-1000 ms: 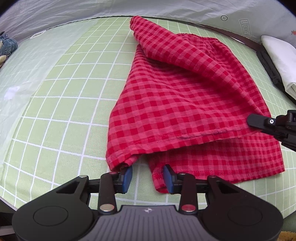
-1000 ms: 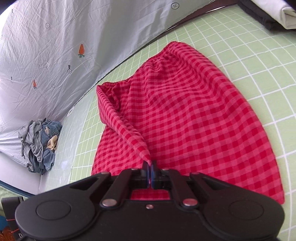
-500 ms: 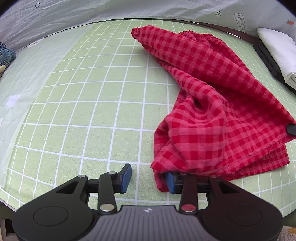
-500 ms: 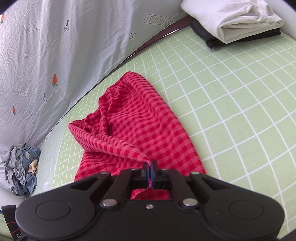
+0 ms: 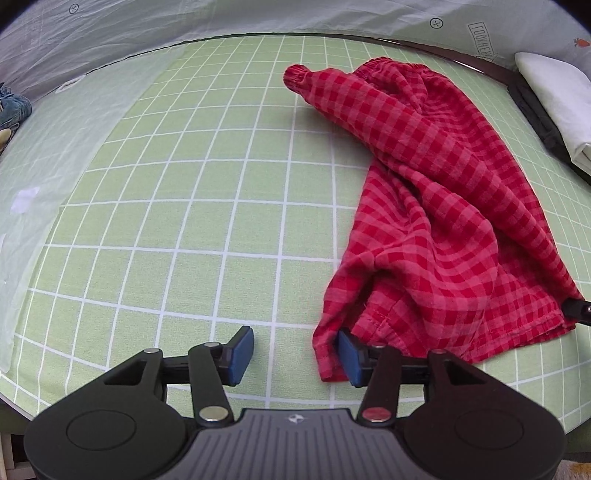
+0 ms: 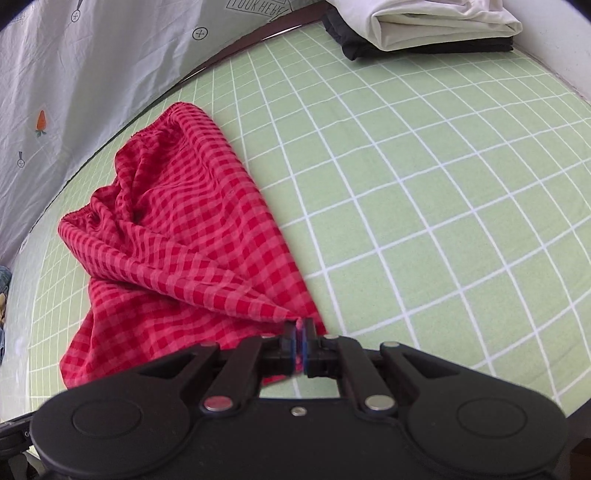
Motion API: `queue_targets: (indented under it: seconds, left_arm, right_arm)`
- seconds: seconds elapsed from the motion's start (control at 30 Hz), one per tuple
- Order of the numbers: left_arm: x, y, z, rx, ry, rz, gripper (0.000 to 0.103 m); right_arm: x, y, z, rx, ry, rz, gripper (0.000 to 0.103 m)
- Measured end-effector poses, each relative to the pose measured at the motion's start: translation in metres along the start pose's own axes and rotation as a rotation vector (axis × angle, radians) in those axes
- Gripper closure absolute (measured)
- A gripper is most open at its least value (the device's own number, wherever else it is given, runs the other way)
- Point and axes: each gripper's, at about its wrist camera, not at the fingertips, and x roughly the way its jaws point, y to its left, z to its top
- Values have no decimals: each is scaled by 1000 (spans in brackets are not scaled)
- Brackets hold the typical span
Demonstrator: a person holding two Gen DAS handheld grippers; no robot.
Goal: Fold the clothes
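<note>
- Red gingham shorts [image 5: 436, 206] lie bunched on the green grid-patterned desk [image 5: 184, 221]; long axis runs from elastic waistband at far edge to hem near the hand-held grippers.
- Left hand-held gripper [image 5: 295, 352] gapes wide; hem touches its right pad.
- Right hand-held gripper [image 6: 298, 345] is clamped on a hem corner.
- Folded white cloth [image 6: 436, 20] sits on dark garment, far corner.

Green white-gridded table [image 5: 229, 206] with crumpled red checked shorts [image 5: 436, 229] and folded white-and-black clothes [image 6: 424, 26].
</note>
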Motion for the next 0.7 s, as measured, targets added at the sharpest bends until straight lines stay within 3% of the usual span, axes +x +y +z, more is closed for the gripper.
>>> queue_targets:
  seconds: [0.1, 0.2, 0.43, 0.57, 0.7]
  left_arm:
    - [1, 0, 2, 1, 9, 0, 47]
    - [2, 2, 4, -8, 23, -4, 47]
    - [-11, 34, 13, -152, 3, -28, 46]
    - [-14, 50, 27, -235, -30, -31, 45]
    - [-13, 58, 44, -295, -57, -56, 45]
  right_arm:
    - [0, 5, 3, -27, 9, -23, 98]
    - [-3, 8, 6, -42, 6, -45, 83]
    - [-25, 20, 20, -65, -102, -43, 24]
    - [-29, 30, 31, -82, -147, -54, 16]
    - [-22, 32, 42, -74, -147, -90, 14]
